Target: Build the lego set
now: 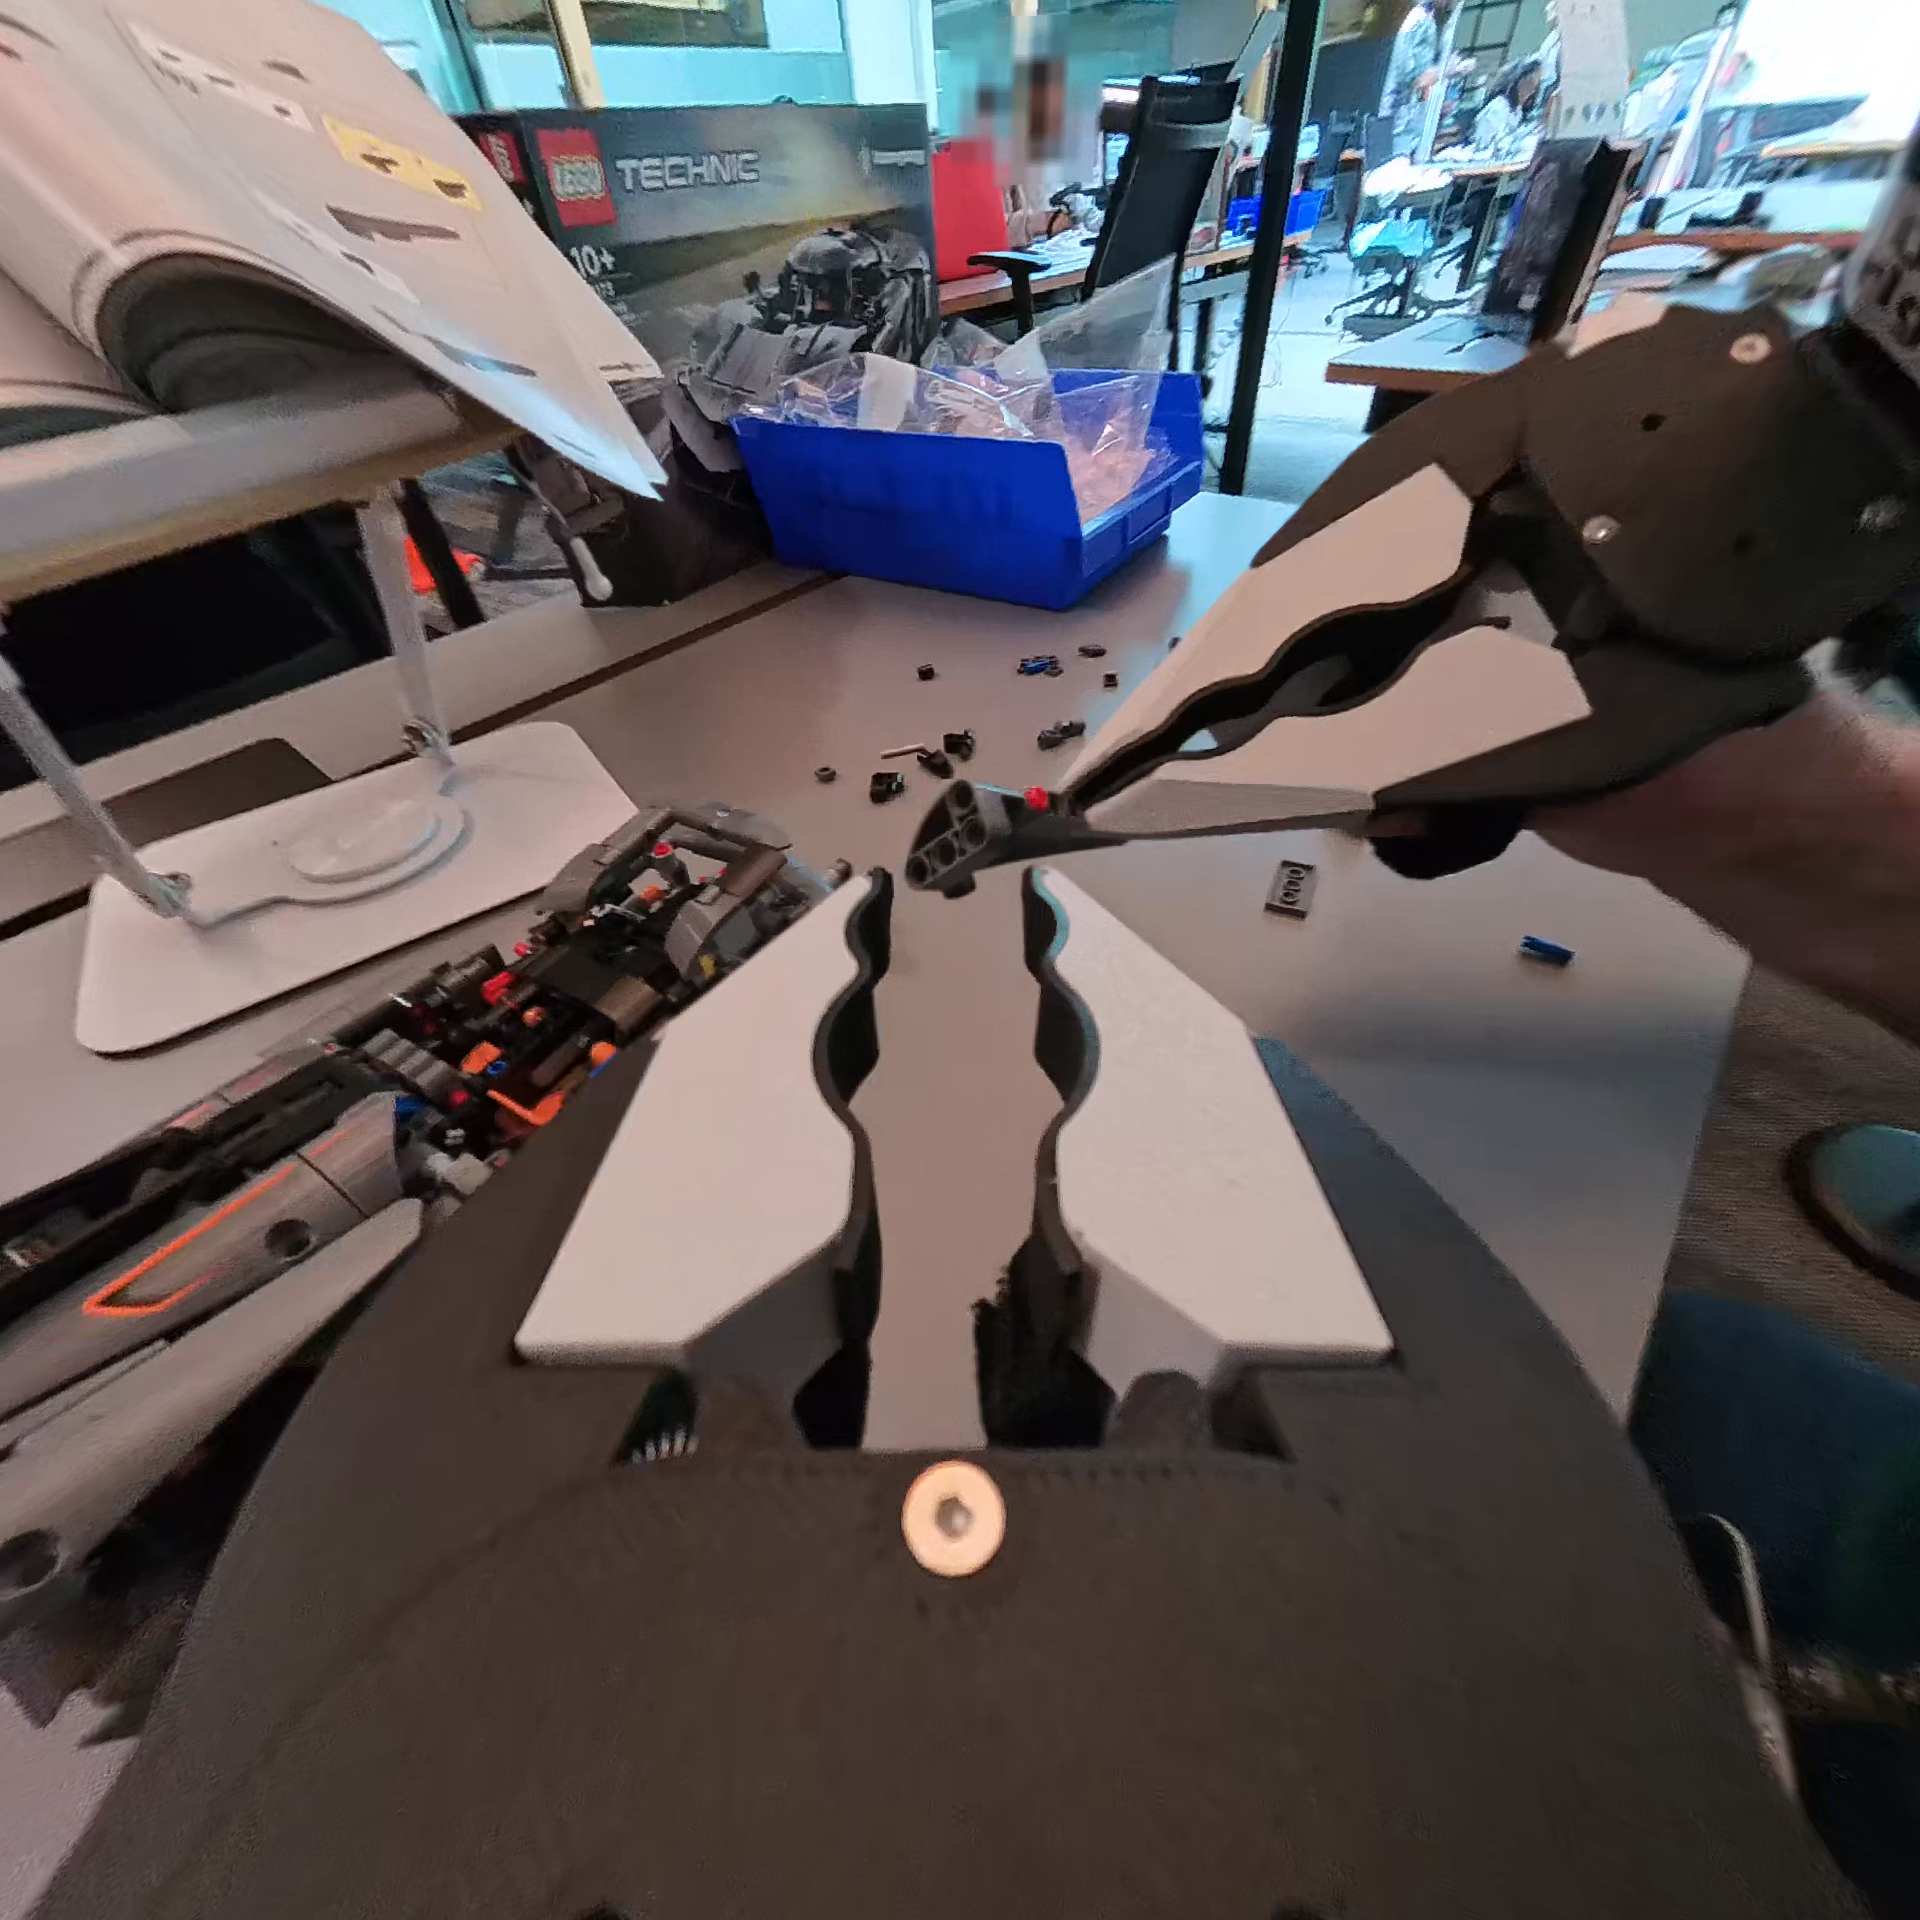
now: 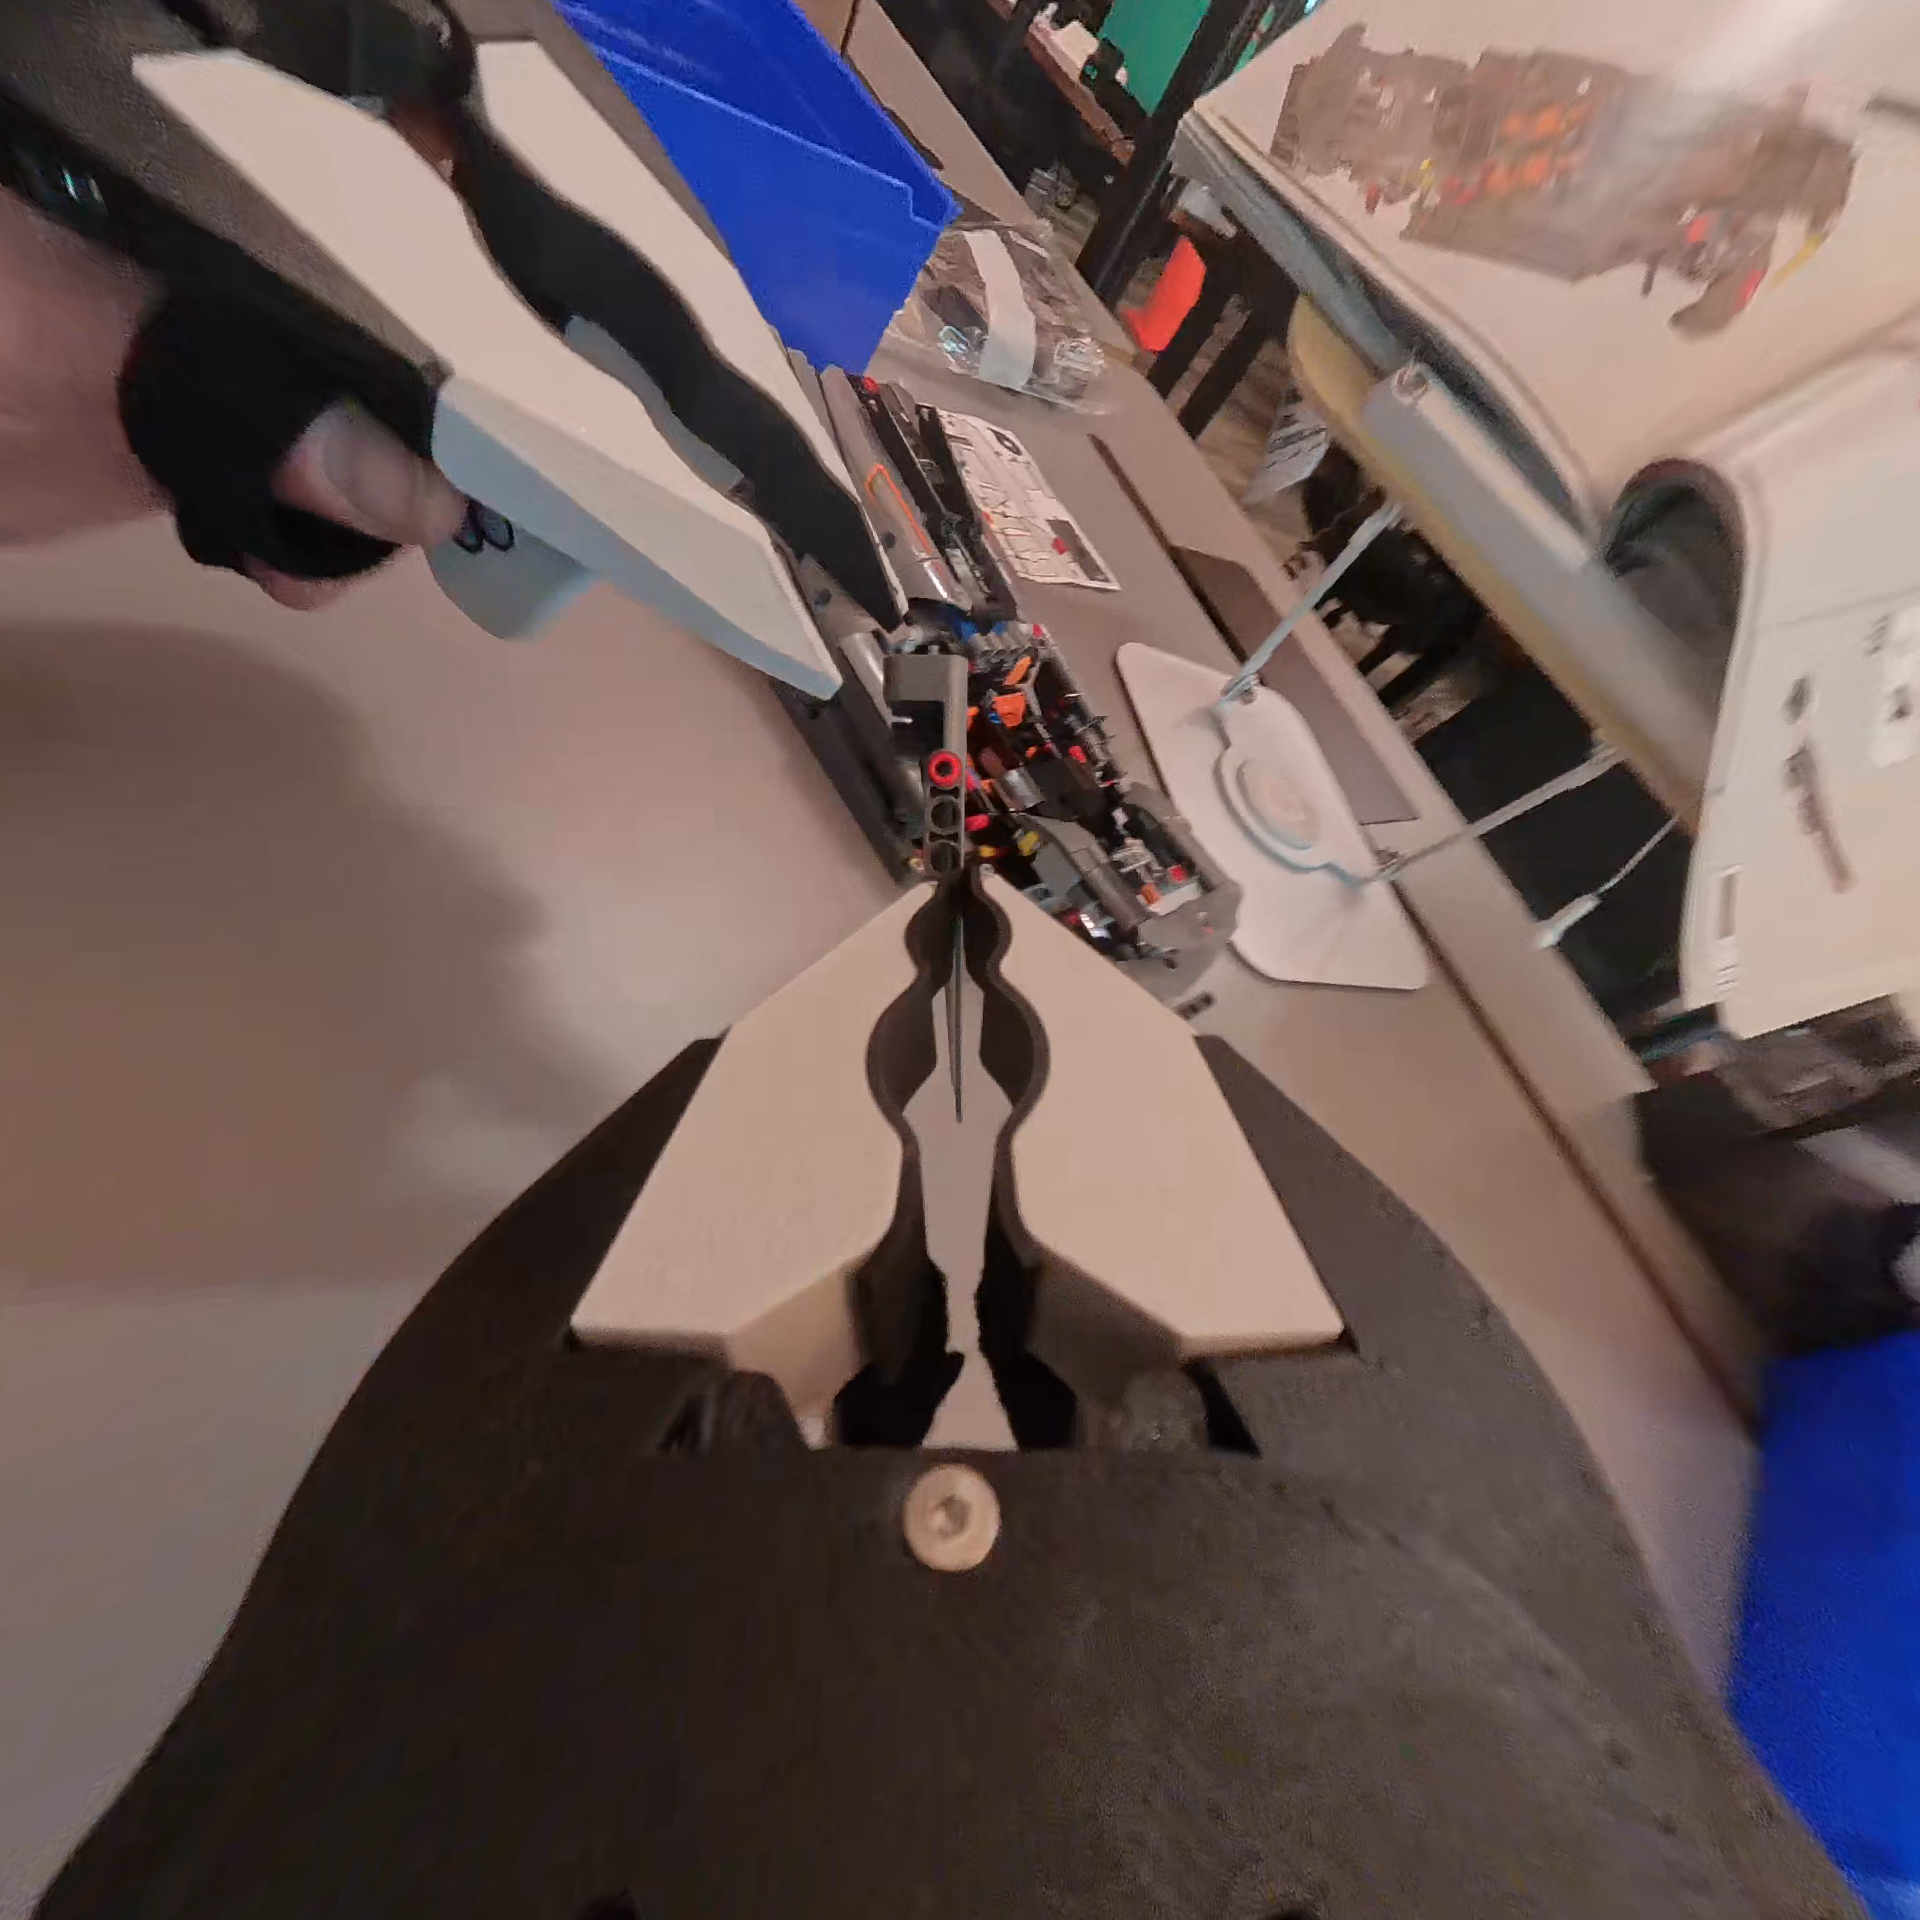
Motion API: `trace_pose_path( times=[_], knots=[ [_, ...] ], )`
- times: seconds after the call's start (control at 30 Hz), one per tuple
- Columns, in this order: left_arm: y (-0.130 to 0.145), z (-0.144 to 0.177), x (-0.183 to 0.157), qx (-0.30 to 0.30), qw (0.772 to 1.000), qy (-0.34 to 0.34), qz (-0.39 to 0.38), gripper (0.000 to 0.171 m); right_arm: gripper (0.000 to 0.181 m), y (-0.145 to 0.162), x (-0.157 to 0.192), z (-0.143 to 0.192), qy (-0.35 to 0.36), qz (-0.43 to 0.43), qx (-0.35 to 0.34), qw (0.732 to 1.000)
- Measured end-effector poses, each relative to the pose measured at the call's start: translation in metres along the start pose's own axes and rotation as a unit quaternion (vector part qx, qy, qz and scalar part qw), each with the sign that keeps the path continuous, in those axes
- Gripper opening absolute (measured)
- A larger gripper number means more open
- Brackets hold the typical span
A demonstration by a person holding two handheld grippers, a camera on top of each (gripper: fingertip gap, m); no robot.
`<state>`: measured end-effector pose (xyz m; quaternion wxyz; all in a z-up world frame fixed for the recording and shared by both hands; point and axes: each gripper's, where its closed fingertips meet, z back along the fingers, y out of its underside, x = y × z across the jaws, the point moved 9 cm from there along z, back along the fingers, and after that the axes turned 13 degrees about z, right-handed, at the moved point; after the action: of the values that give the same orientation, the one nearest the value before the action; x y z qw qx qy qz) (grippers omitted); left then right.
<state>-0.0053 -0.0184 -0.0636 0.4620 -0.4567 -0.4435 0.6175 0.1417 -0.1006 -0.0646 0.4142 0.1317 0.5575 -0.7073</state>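
In the left wrist view, the left gripper (image 1: 956, 894) fills the lower middle of the frame, its grey-and-black fingers spread apart with only bare grey tabletop (image 1: 1351, 997) between them. Coming in from the upper right, the right gripper (image 1: 1060, 802) pinches a dark grey Technic beam with round holes and a red pin (image 1: 961, 831), held just above the left gripper's fingertips. The right wrist view shows the same beam (image 2: 943, 800) standing up from that gripper's (image 2: 961, 883) nearly closed tips at frame centre. The half-built black, grey and orange Lego car (image 1: 499, 1029) lies at the left of the frame, beside the white stand (image 1: 312, 883) carrying the open instruction booklet (image 1: 312, 208). Small loose dark pieces (image 1: 945, 748) are scattered mid-frame on the table, and a blue plastic bin with clear bags (image 1: 935, 499) sits behind them, in front of the Lego box (image 1: 727, 208).
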Motion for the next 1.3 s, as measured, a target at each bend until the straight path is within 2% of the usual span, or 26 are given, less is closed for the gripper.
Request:
trace_pose_path(
  times=[0.2, 0.3, 0.37, 0.6, 0.73, 0.83, 1.13, 1.27, 1.3],
  knots=[
    [-0.002, -0.004, 0.001, 0.014, 0.996, 0.055, 0.062, 0.031, 0.0, -0.011, 0.009, 0.002, 0.052, 0.14, 0.016, 0.989],
    [-0.001, -0.005, 0.005, 0.023, 0.994, 0.063, 0.081, 0.022, 0.0, -0.009, 0.012, 0.003, 0.062, 0.169, 0.026, 0.983],
    [0.001, -0.006, 0.005, 0.031, 0.993, 0.071, 0.089, 0.022, 0.0, -0.009, 0.014, 0.004, 0.063, 0.18, 0.024, 0.981],
    [0.011, -0.007, 0.005, 0.039, 0.991, 0.073, 0.104, 0.022, 0.0, -0.002, 0.022, 0.004, 0.055, 0.194, 0.027, 0.979],
    [0.014, -0.009, 0.006, 0.058, 0.989, 0.082, 0.108, 0.034, 0.0, -0.003, 0.023, 0.005, 0.056, 0.203, 0.019, 0.977],
    [0.014, -0.012, 0.004, 0.065, 0.988, 0.092, 0.109, 0.024, 0.0, -0.004, 0.023, 0.006, 0.057, 0.208, 0.014, 0.976],
    [0.014, -0.016, 0.006, 0.045, 0.982, 0.118, 0.142, 0.023, 0.0, 0.002, 0.022, 0.009, 0.062, 0.203, -0.004, 0.977],
    [0.01, -0.018, 0.006, 0.027, 0.978, 0.137, 0.158, 0.023, 0.012, 0.008, 0.019, 0.008, 0.061, 0.181, -0.006, 0.982],
    [0.011, -0.019, 0.006, 0.031, 0.978, 0.138, 0.155, 0.023, 0.004, 0.009, 0.018, 0.009, 0.061, 0.176, -0.015, 0.982]
  ],
)
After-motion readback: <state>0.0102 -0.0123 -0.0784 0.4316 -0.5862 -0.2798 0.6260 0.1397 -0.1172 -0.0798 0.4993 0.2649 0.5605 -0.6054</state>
